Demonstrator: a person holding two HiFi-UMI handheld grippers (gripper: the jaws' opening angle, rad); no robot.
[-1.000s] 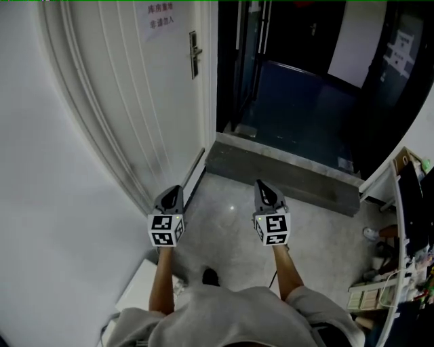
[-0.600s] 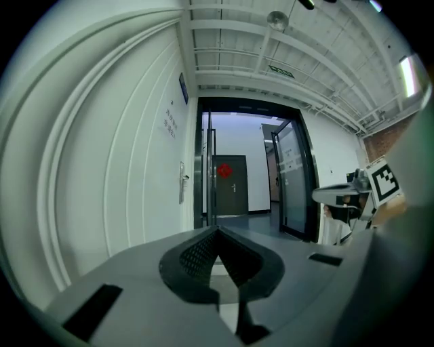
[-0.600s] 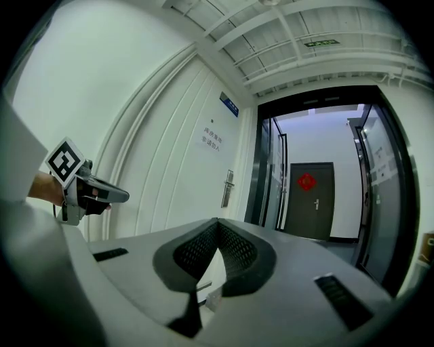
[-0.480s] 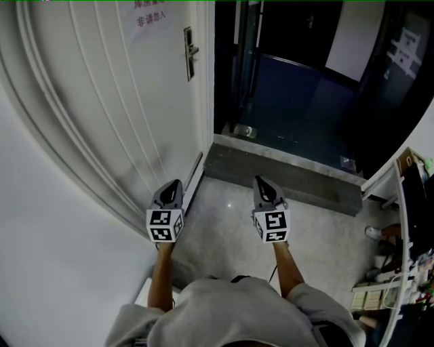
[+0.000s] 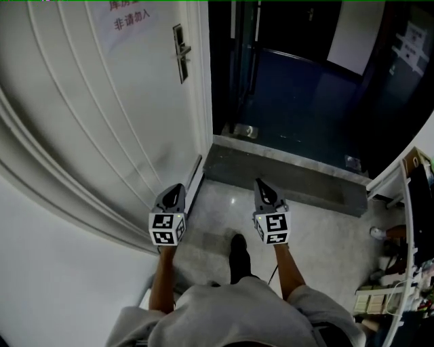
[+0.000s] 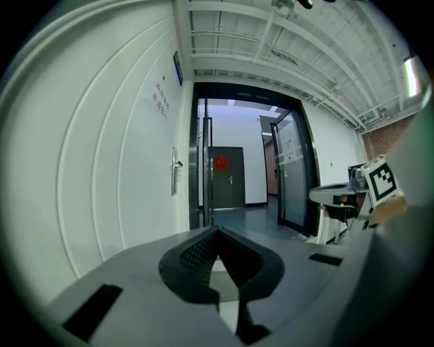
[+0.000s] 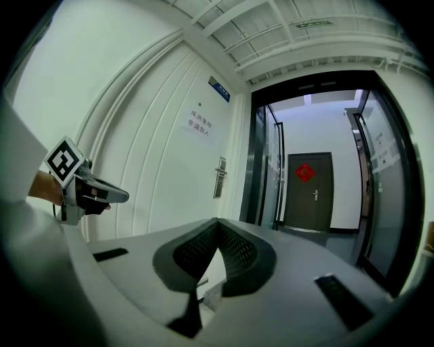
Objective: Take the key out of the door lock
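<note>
The white door [image 5: 102, 115] stands open on the left, and its metal lock plate with a lever handle [image 5: 180, 53] is far up near the door's edge. The lock plate [image 6: 175, 171] shows small in the left gripper view, and the same plate [image 7: 220, 176] in the right gripper view. The key is too small to make out. My left gripper [image 5: 177, 189] and right gripper [image 5: 262, 185] are held side by side over the floor, well short of the lock. Both point forward with their tips together and nothing between them.
Ahead, a grey threshold step [image 5: 285, 177] leads into a dark corridor [image 5: 305, 88] with glass doors. A paper notice [image 5: 132, 17] hangs on the white door. Cluttered shelves and a desk edge [image 5: 405, 223] stand on the right. My shoe [image 5: 238, 252] is on the pale floor.
The whole view has moved forward towards the doorway. The lock plate has slid left and up in the head view, and a shoe has stepped into the middle. Both grippers stay shut.
</note>
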